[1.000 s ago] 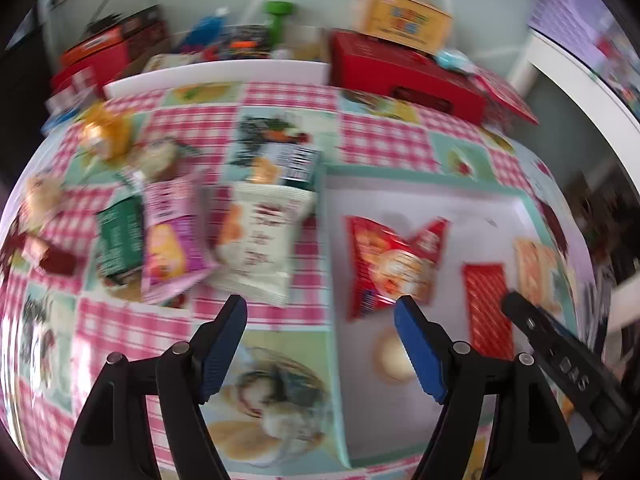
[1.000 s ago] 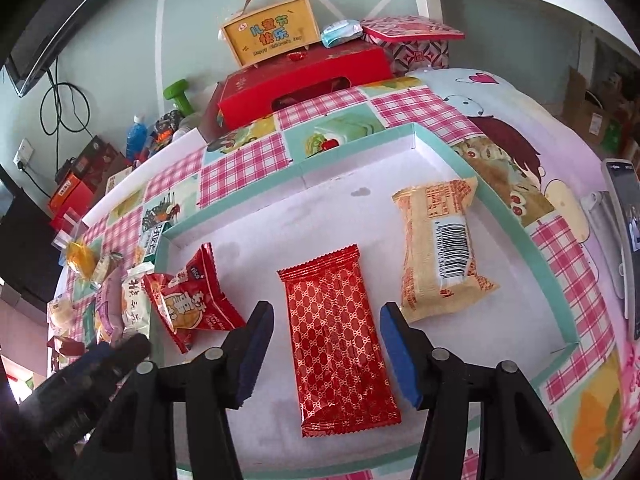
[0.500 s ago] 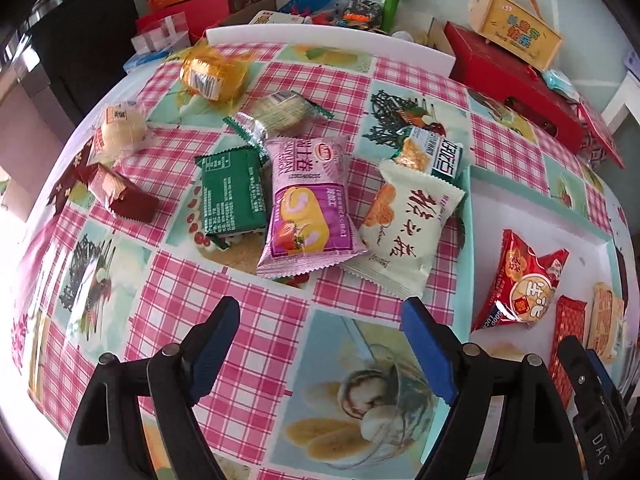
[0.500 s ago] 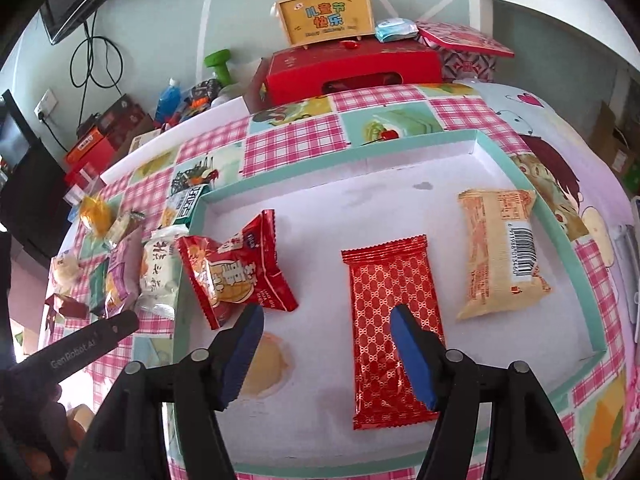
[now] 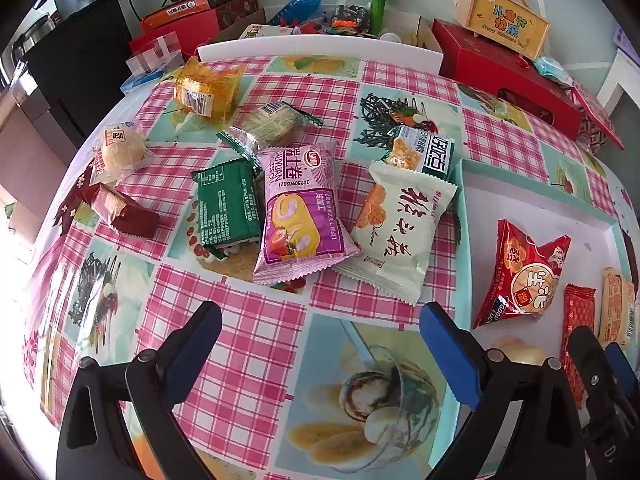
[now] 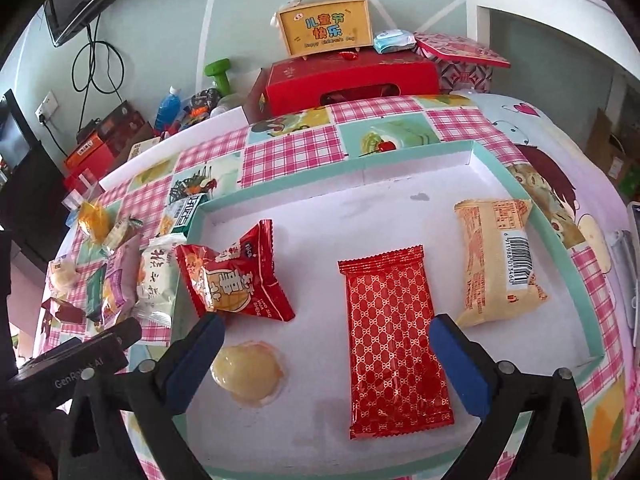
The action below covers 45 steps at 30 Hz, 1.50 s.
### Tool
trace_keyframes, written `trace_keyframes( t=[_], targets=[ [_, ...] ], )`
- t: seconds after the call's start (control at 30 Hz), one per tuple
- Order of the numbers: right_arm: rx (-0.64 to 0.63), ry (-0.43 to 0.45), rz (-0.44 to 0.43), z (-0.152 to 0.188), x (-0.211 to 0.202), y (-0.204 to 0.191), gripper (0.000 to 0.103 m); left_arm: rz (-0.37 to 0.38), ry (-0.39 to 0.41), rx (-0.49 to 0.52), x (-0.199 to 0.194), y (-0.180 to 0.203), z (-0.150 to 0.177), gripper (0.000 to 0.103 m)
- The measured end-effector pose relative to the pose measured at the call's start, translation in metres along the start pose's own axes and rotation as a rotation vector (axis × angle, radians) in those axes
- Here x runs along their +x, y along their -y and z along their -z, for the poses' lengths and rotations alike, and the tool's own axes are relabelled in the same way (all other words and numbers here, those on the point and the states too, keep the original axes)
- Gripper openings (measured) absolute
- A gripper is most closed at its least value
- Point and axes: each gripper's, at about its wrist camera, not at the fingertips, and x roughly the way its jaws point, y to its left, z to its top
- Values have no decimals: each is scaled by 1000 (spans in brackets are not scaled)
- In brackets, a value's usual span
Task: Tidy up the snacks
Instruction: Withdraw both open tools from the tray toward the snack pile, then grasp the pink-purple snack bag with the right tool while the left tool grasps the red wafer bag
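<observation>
My left gripper [image 5: 320, 320] hovers over the checked tablecloth with its jaws opening and nothing between them. Just beyond it lie a purple packet [image 5: 300, 212], a white packet [image 5: 396, 232] and a green packet [image 5: 228, 204]. My right gripper [image 6: 326, 332] hangs over the teal-rimmed white tray [image 6: 360, 160], jaws opening. A red patterned packet [image 6: 392, 340] and a round pale snack [image 6: 248, 372] lie on the tray floor between its fingers, untouched by the pads. A crinkled red packet [image 6: 232, 276] and a beige packet [image 6: 496, 256] also lie in the tray.
More loose snacks lie further out on the cloth: an orange packet [image 5: 204, 88], a wrapped bun [image 5: 120, 152], a dark red packet [image 5: 120, 212] and a green-and-white packet [image 5: 424, 152]. A red box [image 6: 348, 80] with a yellow carry box [image 6: 324, 32] stands at the table's back.
The left wrist view has swung from the tray to the pile of loose snacks. Both grippers' jaws have widened. The right gripper has shifted left over the tray.
</observation>
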Motion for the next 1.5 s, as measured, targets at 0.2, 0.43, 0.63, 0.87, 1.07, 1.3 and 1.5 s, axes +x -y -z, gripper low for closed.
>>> trace_keyframes(
  t=[0.2,0.43,0.63,0.87,1.07,1.3,1.5],
  targets=[
    [-10,22,-24,0,-3,-6,103,-15,25,51,-6,3,-2,99],
    [-73,33,-36,1,-1,-25,103,-12,59,149,-15,6,-9,99],
    [-86,69,-20,-2,-7,-35,103,-13,98,157,-24,-15,-29,99],
    [-76,114,-25,-14,-12,-56,103,4,121,-9,-26,-78,-61,99],
    [-118,99,-50,-20,-4,-89,103,42,77,-180,-9,-140,-70,99],
    [-217,79,-118,-24,9,-147,91,38,49,-268,8,-174,-69,97],
    [-344,20,-161,-17,35,-201,78,42,9,-290,26,-182,-69,85]
  ],
)
